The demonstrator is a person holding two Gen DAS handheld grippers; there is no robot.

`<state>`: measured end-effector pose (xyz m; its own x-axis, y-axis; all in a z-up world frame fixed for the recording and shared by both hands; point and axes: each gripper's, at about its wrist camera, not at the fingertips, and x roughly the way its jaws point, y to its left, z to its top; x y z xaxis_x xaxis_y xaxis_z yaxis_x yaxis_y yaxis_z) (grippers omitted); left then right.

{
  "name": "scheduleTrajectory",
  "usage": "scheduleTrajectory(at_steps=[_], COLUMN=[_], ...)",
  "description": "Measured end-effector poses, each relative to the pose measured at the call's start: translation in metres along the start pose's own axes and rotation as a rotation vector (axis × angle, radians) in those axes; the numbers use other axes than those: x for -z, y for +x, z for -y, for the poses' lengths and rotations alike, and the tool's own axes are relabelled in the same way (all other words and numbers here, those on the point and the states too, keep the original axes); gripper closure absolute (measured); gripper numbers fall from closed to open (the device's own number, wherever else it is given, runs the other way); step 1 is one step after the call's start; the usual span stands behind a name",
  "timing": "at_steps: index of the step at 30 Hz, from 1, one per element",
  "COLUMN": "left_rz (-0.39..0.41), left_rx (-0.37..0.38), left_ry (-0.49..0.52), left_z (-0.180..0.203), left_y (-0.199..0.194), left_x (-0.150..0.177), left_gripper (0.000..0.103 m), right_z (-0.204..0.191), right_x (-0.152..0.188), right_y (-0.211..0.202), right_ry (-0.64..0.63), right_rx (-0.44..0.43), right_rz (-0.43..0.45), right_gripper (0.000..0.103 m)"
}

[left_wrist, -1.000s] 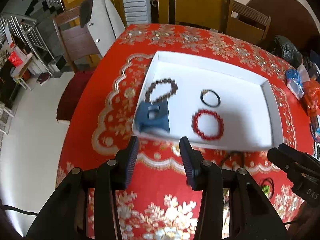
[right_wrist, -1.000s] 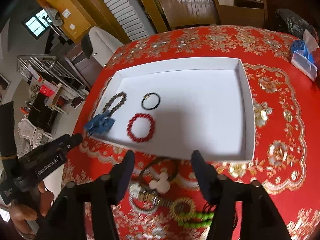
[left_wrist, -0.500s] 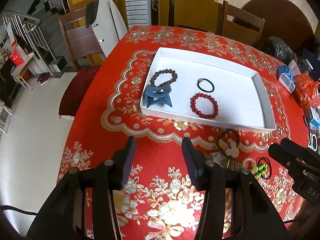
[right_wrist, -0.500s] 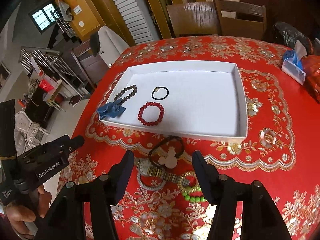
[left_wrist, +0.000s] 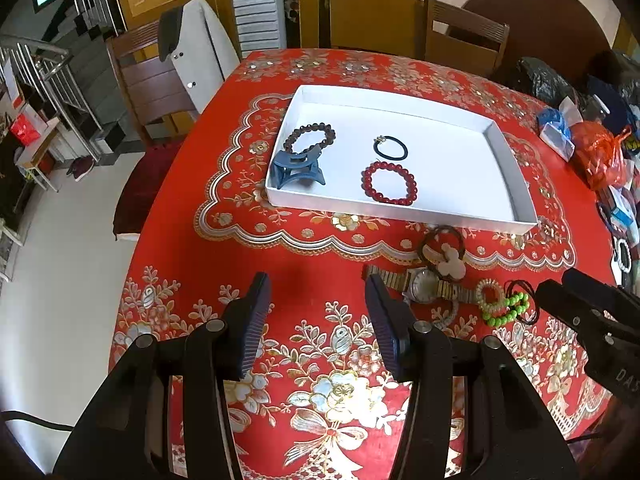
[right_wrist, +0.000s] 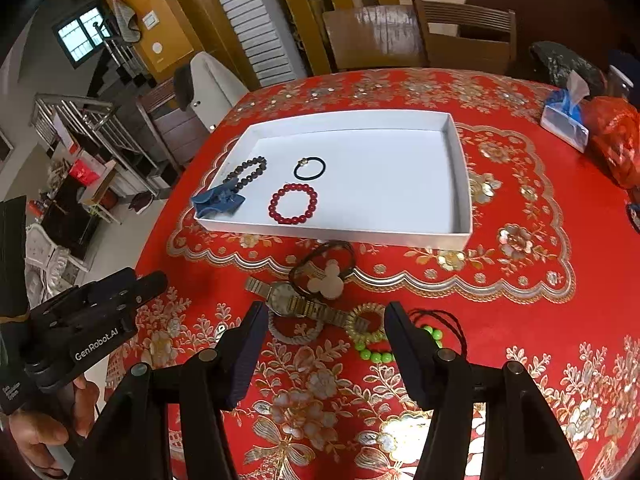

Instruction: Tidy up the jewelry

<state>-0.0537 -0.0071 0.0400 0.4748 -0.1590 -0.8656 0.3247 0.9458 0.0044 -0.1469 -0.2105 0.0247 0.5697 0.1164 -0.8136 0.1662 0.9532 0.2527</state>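
A white tray (left_wrist: 508,164) (right_wrist: 460,168) on the red tablecloth holds a blue hair claw (left_wrist: 297,169) (right_wrist: 219,200), a brown bead bracelet (left_wrist: 310,136), a black hair tie (left_wrist: 391,147) and a red bead bracelet (left_wrist: 389,183) (right_wrist: 293,204). In front of the tray lie a wristwatch (right_wrist: 298,300) (left_wrist: 424,280), a brown hair tie with a cream mouse-shaped charm (right_wrist: 324,276), a green bead bracelet (right_wrist: 378,350) and other bands. My left gripper (left_wrist: 314,300) is open and empty over bare cloth. My right gripper (right_wrist: 326,316) is open above the watch pile.
Wooden chairs (left_wrist: 464,32) stand at the table's far side, one with a white coat (left_wrist: 208,48). A tissue pack (right_wrist: 566,118) and an orange bag (right_wrist: 616,140) sit at the right. A hand (right_wrist: 44,432) holds the left gripper's handle.
Both grippers have drawn back from the tray toward the near table edge. The blue hair claw, blurred at first, now rests in the tray. The loose pile has come into view.
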Motion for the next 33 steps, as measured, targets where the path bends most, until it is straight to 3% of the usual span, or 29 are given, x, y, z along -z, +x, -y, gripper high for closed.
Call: scheduleTrajectory(at_steps=[15, 24, 33], left_rz=[-0.036, -0.117, -0.154], left_rx=[0.000, 0.067, 0.098], left_ry=[-0.005, -0.059, -0.045], left_z=[-0.004, -0.008, 0.001], left_y=[0.011, 0.032, 0.045], left_x=[0.005, 0.010, 0.007], left_gripper=[0.054, 0.054, 0.053], right_z=[0.009, 0.036, 0.049], right_x=[0.007, 0.025, 0.025], right_y=[0.013, 0.023, 0.024], right_ry=[-0.008, 0.023, 0.043], right_rx=[0.020, 0.046, 0.044], right_rz=[-0.050, -0.099, -0.107], right_gripper=[0.044, 0.044, 0.044])
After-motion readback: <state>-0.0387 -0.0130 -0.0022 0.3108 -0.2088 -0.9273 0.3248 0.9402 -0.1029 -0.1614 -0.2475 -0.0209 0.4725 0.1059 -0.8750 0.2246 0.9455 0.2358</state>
